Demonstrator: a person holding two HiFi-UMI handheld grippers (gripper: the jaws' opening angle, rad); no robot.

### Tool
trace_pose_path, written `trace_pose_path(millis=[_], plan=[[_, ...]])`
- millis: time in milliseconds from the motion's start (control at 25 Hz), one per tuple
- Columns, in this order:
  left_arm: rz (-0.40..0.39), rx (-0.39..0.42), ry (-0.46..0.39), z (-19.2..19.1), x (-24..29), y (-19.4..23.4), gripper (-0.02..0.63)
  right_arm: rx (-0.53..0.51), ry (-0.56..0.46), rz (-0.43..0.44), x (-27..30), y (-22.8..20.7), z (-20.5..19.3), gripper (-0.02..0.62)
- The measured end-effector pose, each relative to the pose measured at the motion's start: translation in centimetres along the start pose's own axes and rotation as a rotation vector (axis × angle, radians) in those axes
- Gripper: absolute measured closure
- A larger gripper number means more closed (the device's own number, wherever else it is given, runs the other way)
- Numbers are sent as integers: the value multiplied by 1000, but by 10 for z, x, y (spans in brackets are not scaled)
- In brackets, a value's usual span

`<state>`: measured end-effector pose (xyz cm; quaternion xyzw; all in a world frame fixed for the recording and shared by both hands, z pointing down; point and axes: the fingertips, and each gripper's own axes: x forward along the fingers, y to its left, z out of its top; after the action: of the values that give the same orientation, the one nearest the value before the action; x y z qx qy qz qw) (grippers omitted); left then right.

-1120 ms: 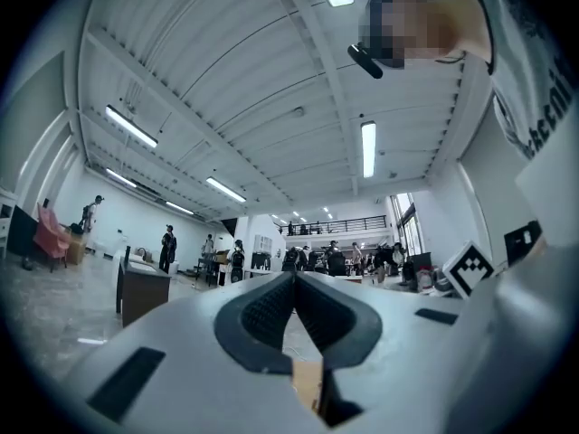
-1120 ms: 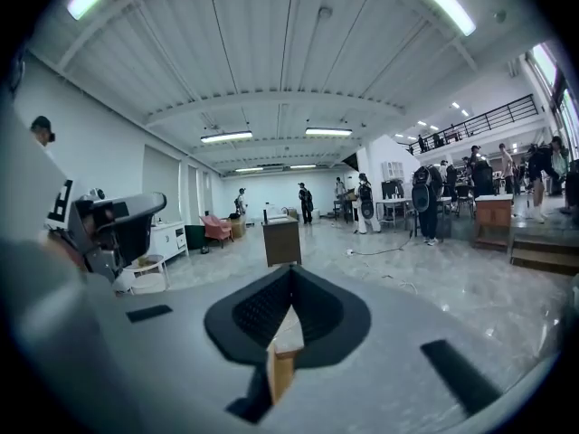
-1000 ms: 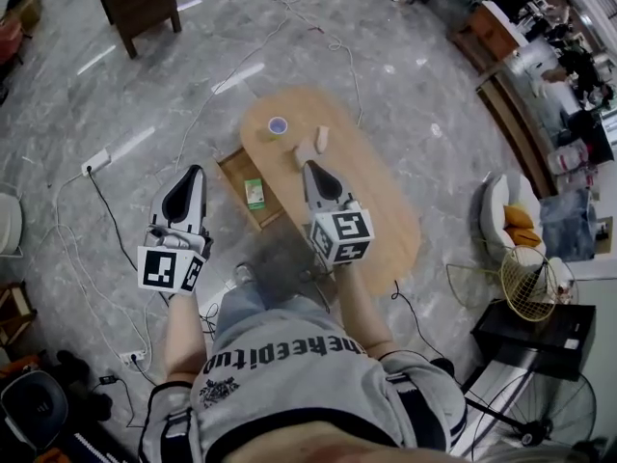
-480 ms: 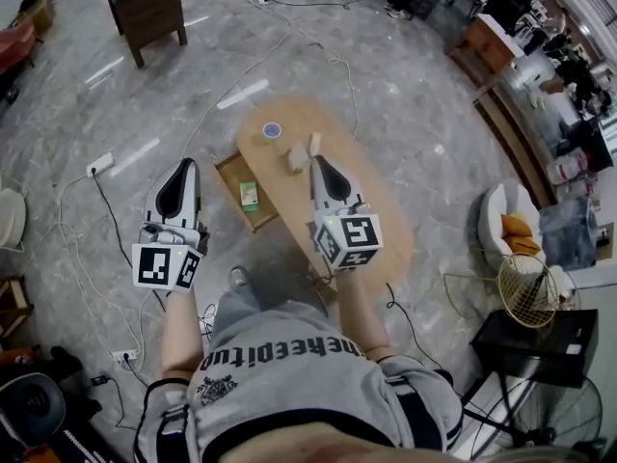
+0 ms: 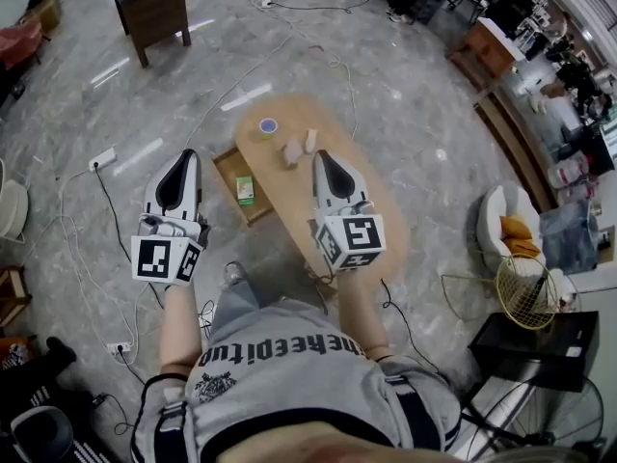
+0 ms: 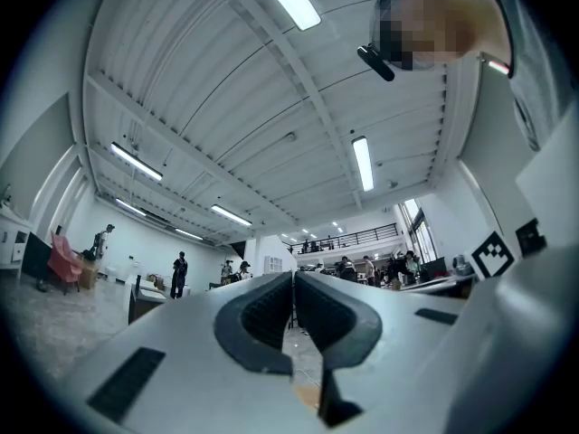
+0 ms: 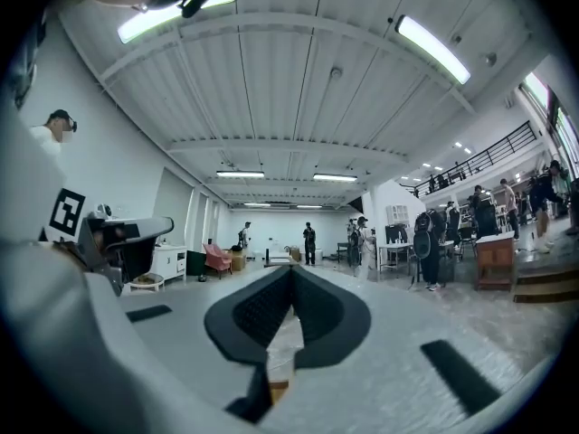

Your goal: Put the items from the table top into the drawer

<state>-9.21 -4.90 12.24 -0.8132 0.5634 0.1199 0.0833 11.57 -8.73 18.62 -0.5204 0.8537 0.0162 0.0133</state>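
Observation:
In the head view a low oval wooden table (image 5: 359, 222) stands on the marble floor. A blue tape roll (image 5: 269, 125) and two small tan blocks (image 5: 291, 152) (image 5: 312, 140) lie at its far end. An open drawer (image 5: 228, 162) juts out from the table's left side, with a green item (image 5: 246, 191) inside. My left gripper (image 5: 182, 156) is held high over the floor, left of the drawer, with its jaws closed together and empty (image 6: 292, 278). My right gripper (image 5: 321, 157) hovers high above the table, short of the blocks, shut with nothing held (image 7: 291, 274).
A dark wooden cabinet (image 5: 152, 8) stands at the far left. Cables and a power strip (image 5: 101, 159) trail over the floor left of the table. At the right are a white armchair (image 5: 503, 222), a wire basket (image 5: 528, 292) and a floor fan (image 5: 540, 408).
Both grippers have risen and drawn back from the table, still closed. The table and drawer look smaller and farther below.

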Motion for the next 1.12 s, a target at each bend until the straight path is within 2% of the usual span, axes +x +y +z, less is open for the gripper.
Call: trace_pose_path(millis=[600,1120], plan=[[0,-5,-22,13,-20,-46,594,27,-23,-20,-48,-16,4,592],[24,-2,-40,20,-26,-49,594,37,-30,-33,-58,-19,7,592]])
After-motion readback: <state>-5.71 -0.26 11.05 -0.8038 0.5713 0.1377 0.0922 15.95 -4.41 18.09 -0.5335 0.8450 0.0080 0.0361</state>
